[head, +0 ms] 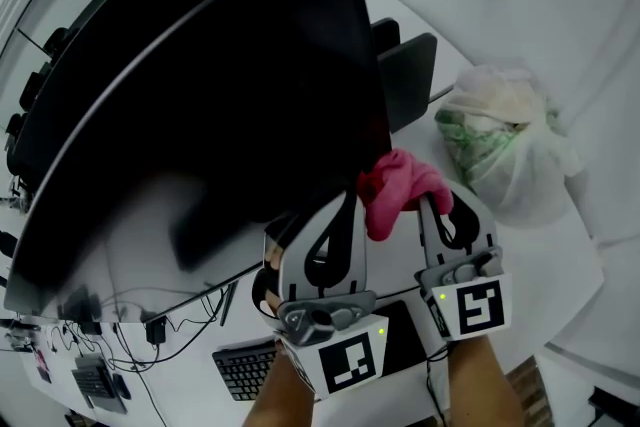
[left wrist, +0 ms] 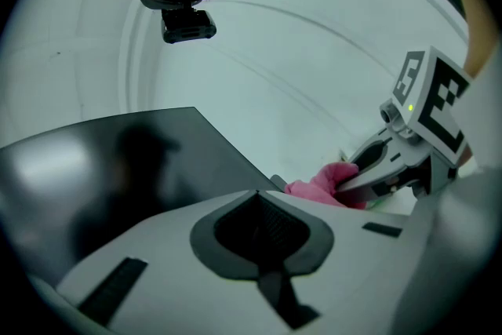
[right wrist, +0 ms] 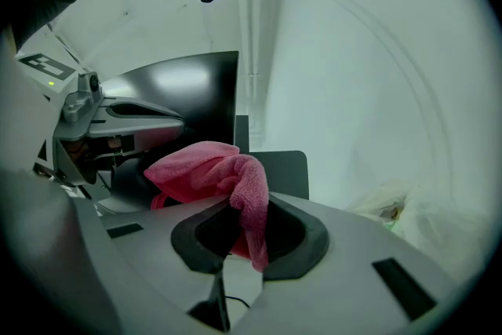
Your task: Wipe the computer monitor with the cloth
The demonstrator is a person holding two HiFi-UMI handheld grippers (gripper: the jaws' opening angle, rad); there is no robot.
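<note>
Monitor [head: 200, 85] corner hid by cloth [head: 395, 185], cloth clenched in R tongs [right wrist: 243, 227], L tongs [left wrist: 263, 227] closed empty

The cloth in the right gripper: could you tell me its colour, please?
Pink; the cloth shows best in the right gripper view.

Monitor [head: 200, 95] on our left, our left gripper [head: 335, 210] before its lower right edge, our right gripper [head: 432, 205] just beside, cloth [head: 395, 185] in its jaws, keyboard [head: 245, 370] below, bag [head: 500, 140] far right.
</note>
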